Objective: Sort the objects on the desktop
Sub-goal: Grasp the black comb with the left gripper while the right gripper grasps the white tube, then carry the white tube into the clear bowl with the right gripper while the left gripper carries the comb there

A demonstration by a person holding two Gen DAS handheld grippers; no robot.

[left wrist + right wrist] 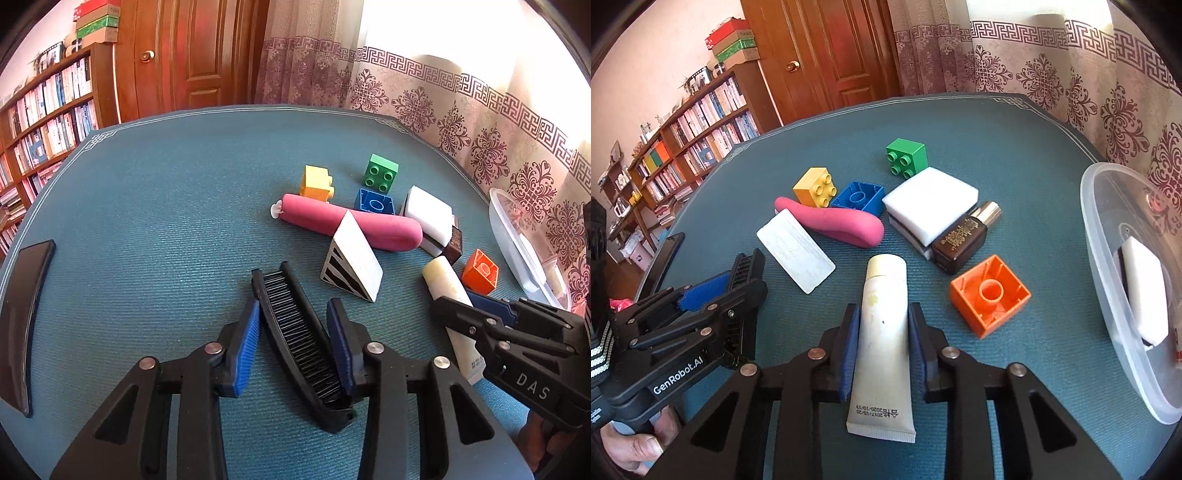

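Note:
My left gripper (293, 306) is shut on a black folding comb (299, 332) that lies slantwise on the blue-green table mat (166, 221); both blue pads touch its sides. My right gripper (883, 308) is shut on a cream tube (882, 332), its pads pressing on both sides, cap end pointing away. In the left wrist view the right gripper (461, 304) stands at the right over the same tube (443, 277). Farther back lie a pink case (842, 225), yellow brick (816, 186), blue brick (858, 197), green brick (907, 155) and orange brick (990, 295).
A clear plastic tub (1108, 258) at the right edge holds a white sponge (1145, 295). Stacked white sponges (931, 199), a brown bottle (960, 240) and a striped white wedge (351, 258) crowd the middle. A black phone (22, 325) lies at the far left.

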